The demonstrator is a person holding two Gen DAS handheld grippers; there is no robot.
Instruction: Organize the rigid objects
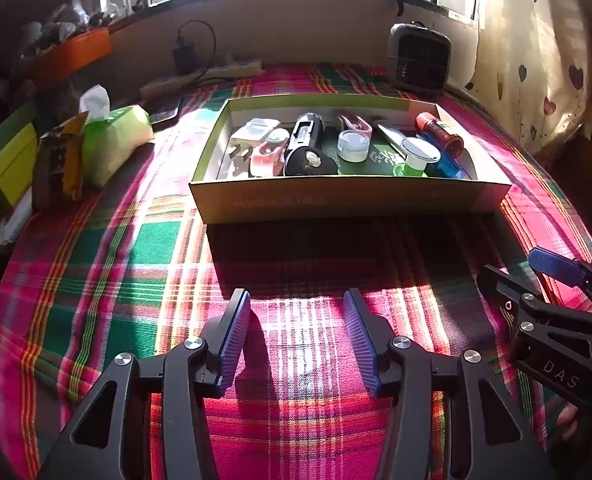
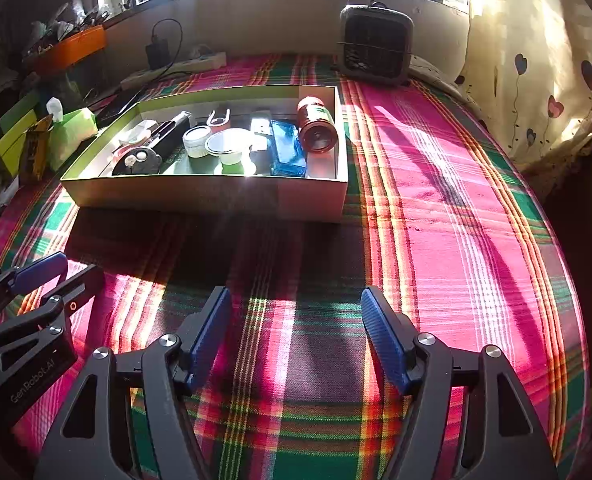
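Here, both tools hang empty, fingers spread: the left gripper (image 1: 296, 336) and right gripper (image 2: 296, 332) hover over the plaid cloth (image 2: 436, 200). To finish well, keep them clear of the box (image 1: 348, 200), whose items look already sorted. The box lies at twelve o'clock from the left fingertips, eleven o'clock from the right.
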